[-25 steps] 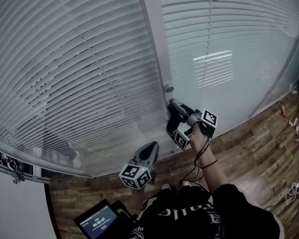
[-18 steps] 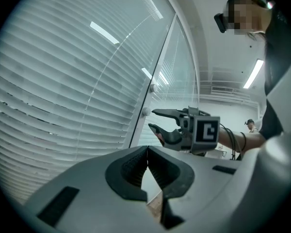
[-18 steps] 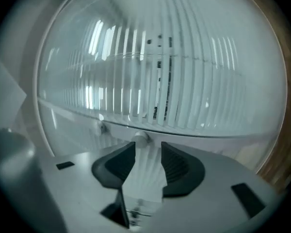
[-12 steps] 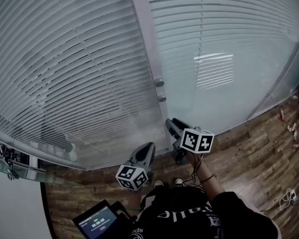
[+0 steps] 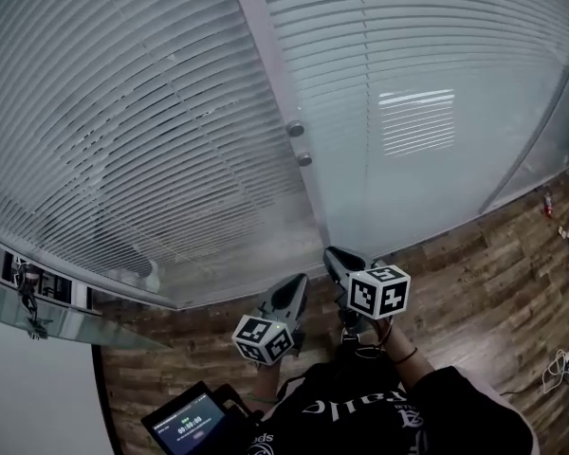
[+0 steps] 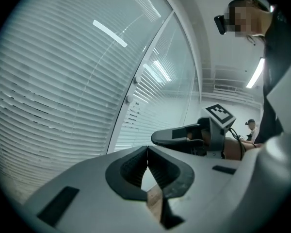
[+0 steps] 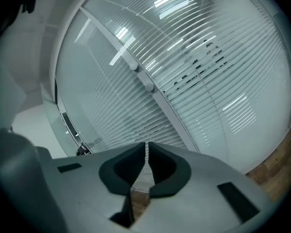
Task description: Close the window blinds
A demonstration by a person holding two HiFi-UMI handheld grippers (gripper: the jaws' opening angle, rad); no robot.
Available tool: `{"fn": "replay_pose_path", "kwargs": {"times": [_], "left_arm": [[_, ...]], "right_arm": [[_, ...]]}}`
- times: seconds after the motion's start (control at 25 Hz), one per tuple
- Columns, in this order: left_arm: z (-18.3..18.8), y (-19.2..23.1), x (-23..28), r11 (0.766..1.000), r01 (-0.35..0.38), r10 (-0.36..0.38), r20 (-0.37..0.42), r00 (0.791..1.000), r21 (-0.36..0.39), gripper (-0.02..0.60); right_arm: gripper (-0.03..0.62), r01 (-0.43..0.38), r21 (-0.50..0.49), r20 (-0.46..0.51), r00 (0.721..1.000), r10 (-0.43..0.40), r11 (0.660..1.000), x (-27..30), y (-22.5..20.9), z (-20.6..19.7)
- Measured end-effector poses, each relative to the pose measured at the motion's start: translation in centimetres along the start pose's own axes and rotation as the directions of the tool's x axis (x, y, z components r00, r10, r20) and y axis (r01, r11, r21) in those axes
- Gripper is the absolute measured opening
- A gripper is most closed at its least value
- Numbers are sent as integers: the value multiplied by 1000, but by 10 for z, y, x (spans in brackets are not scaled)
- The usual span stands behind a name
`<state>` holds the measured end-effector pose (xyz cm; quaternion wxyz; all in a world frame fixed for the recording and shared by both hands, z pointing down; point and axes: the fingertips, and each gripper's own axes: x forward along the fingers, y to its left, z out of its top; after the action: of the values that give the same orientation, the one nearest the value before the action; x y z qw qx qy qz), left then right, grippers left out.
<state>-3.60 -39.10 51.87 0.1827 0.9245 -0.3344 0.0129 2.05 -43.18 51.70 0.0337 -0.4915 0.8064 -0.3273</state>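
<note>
The window blinds (image 5: pixel 123 112) hang behind glass on both sides of a vertical post (image 5: pixel 266 45), ahead of and above the two grippers. Across the wide section left of the post, thin dark lines show between many slats, so we judge that section turned mostly flat but not fully sealed. In the right panel (image 5: pixel 427 36) the slats look flatter and paler, and lower down they fade into a milky surface; we cannot tell whether light passes there. We therefore rate the task as near its end, with a final check or a small further turn possibly left. Two round knobs (image 5: pixel 295 129) sit on the post, one just above the other, and we take them to be the tilt controls. Each slat's long axis runs level across the window, parallel to the wooden floor (image 5: pixel 493 254). The slats stack one above another, and the blind's broad face points into the room toward us. The left gripper (image 5: pixel 296 282) has its jaws closed together, tips touching, with nothing between them. The right gripper (image 5: pixel 334 254) has just been closing its jaws, which now stand almost together with only a thin slit and nothing gripped. Both grippers sit low, near the body and well apart from the knobs.
</note>
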Motion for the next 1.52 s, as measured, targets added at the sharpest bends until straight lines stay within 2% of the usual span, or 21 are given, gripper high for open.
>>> {"fn": "replay_pose_path", "kwargs": {"times": [0.28, 0.56, 0.8, 1.04, 1.28, 1.52], "left_arm": [[-15, -50, -70, 1000, 22, -23, 24, 999, 11, 3], [-69, -86, -164, 1000, 18, -18, -3, 1000, -12, 3], [-100, -155, -260, 1000, 19, -18, 24, 1000, -22, 3], [-113, -200, -290, 999, 32, -31, 55, 998, -19, 3], [-135, -273, -333, 1000, 10, -9, 68, 998, -13, 3], [-171, -371, -346, 999, -27, 32, 102, 994, -44, 3]], "right_arm": [[28, 38, -38, -9, 999, -38, 999, -55, 47, -46], [28, 48, -47, 14, 999, -47, 998, -106, 98, -114], [26, 52, -36, 17, 999, -51, 998, -196, 165, -185], [25, 61, -71, 35, 998, -58, 996, -256, 182, -210], [25, 23, -108, 40, 999, -19, 994, -346, 207, -245], [25, 4, -140, 19, 1000, -1, 990, -458, 192, -276]]}}
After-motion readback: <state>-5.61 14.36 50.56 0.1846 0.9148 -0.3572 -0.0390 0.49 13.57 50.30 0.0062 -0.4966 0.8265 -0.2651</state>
